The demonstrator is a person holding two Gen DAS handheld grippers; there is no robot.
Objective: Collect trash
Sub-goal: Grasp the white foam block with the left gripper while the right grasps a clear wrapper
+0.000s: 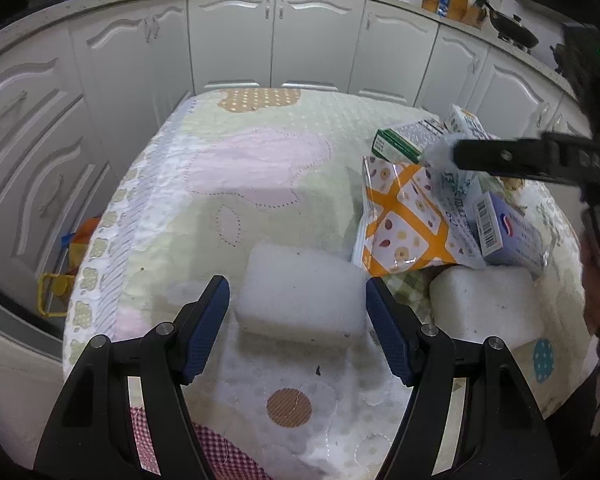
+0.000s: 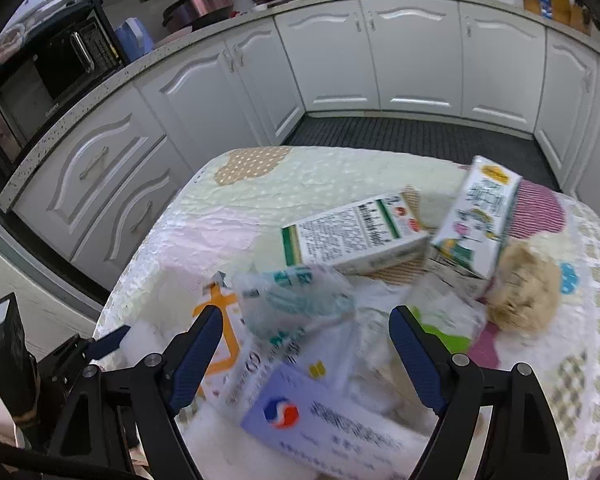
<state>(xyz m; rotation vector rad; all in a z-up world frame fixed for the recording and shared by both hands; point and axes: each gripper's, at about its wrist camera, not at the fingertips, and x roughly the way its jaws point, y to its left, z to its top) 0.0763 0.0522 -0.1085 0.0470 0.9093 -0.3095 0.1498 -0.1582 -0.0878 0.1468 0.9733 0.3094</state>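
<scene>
My left gripper (image 1: 298, 296) is open, its fingers either side of a white foam block (image 1: 300, 290) on the quilted table (image 1: 236, 160). A second foam block (image 1: 484, 304) lies to its right. Behind them sits a pile: an orange-patterned snack bag (image 1: 404, 220), a blue-white box (image 1: 508, 232), a green-white carton (image 1: 408, 140). My right gripper (image 2: 306, 328) is open above the pile, over a blurred clear wrapper with teal print (image 2: 296, 296); contact cannot be told. The blue-white box (image 2: 328, 424), the green-white carton (image 2: 352, 236), a tall carton (image 2: 480, 216) and a beige crumpled wad (image 2: 524, 288) also show there.
White kitchen cabinets (image 1: 276, 40) curve around the far side of the table. Dark floor mat (image 2: 412, 136) lies beyond the table. A yellow-orange bag (image 1: 68, 256) sits on the floor at the table's left. A black oven (image 2: 48, 80) stands on the left counter.
</scene>
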